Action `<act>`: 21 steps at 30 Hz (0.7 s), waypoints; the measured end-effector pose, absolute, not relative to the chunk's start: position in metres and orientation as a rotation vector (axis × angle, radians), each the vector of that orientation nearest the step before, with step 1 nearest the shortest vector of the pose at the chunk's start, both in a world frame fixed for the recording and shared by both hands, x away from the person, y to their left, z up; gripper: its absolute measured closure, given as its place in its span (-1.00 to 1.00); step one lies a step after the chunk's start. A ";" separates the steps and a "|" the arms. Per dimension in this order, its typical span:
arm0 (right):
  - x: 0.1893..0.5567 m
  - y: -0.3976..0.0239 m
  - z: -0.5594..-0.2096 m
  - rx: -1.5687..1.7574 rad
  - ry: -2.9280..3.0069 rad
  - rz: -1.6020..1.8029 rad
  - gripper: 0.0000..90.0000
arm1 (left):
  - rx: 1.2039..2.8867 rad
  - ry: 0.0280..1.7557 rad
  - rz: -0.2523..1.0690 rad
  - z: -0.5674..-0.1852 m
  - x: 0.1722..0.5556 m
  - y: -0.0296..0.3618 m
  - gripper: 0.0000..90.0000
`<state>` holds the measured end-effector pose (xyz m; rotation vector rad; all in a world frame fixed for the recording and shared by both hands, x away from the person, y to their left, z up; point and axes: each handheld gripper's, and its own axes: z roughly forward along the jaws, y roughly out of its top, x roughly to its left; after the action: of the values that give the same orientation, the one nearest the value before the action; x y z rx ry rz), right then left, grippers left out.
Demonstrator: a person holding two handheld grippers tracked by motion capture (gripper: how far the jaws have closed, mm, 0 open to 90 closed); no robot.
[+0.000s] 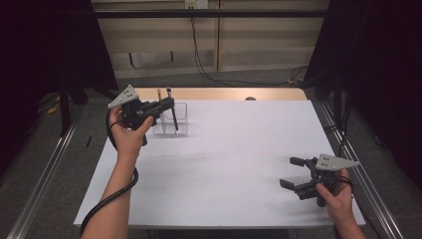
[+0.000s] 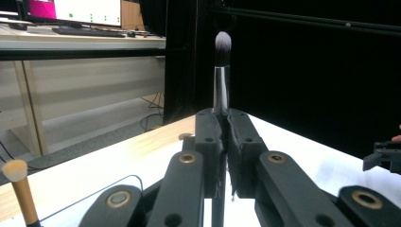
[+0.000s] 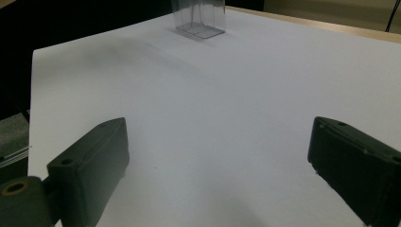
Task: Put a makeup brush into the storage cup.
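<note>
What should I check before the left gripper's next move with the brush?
1. Left gripper shut on brush: ok.
2. Brush upright in the jaws: ok.
3. Clear holder standing near the brush: ok.
4. Brush's lower end in or out of the holder: cannot tell.
5. Second brush apart from the held one: ok.
6. Right gripper open, away from the holder: ok.

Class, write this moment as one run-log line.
left gripper: shut on makeup brush | brush: upright, over clear holder | right gripper: open, idle
</note>
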<state>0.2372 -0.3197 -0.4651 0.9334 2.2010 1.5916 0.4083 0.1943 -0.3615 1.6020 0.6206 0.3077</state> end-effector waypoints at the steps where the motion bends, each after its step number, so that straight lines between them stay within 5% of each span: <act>1: 0.237 -0.320 -0.465 0.935 2.201 1.590 -0.87 | 1.606 0.621 0.314 -0.361 0.409 0.194 0.87; 21: 0.237 -0.318 -0.467 0.925 2.222 1.577 -0.87 | 1.589 0.667 0.353 -0.354 0.428 0.196 0.87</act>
<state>0.2375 -0.3177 -0.4672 0.9245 2.2219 1.5770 0.4284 0.1955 -0.3542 1.5891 0.6674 0.3535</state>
